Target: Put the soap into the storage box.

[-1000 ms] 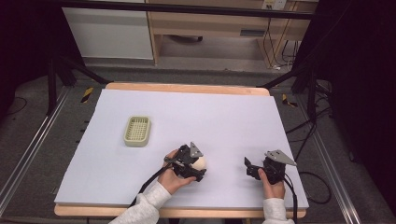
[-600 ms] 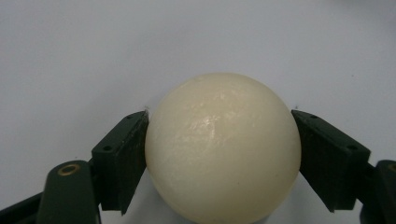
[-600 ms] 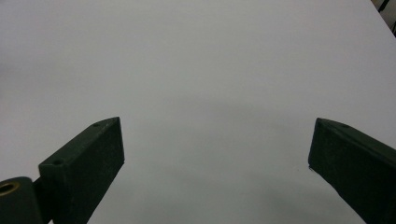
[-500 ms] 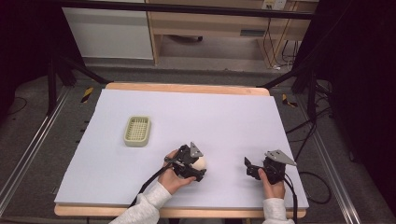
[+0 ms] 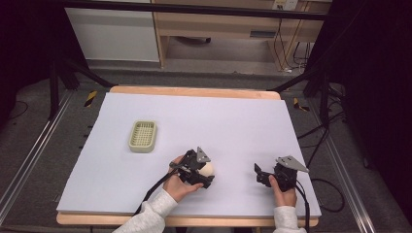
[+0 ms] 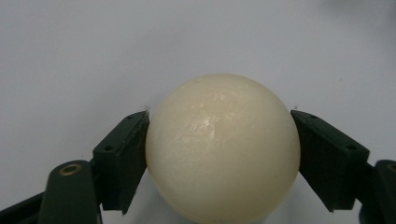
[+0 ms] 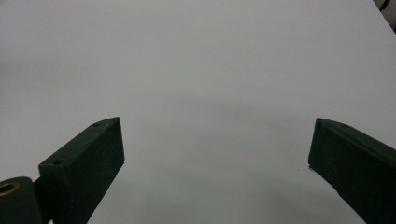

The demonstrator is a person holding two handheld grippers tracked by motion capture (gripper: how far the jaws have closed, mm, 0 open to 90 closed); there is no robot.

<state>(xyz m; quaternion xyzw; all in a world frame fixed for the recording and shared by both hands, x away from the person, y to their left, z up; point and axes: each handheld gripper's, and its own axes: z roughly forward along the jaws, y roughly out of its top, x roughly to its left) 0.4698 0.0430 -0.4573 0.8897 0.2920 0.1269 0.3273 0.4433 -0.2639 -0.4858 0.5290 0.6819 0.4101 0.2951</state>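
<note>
Basket (image 5: 143, 136) sits on the left of the table (image 5: 233, 121), and its inside looks bare. It lies well apart from both hands. The left gripper (image 5: 198, 169) pinches the ball (image 6: 222, 147) from both sides, near the front edge of the table. The right gripper (image 5: 265, 174) rests off to the right, jaws spread wide with only table between them.

Nothing has shifted: left tool (image 5: 206, 171) still clamps the ball (image 6: 223, 147).
</note>
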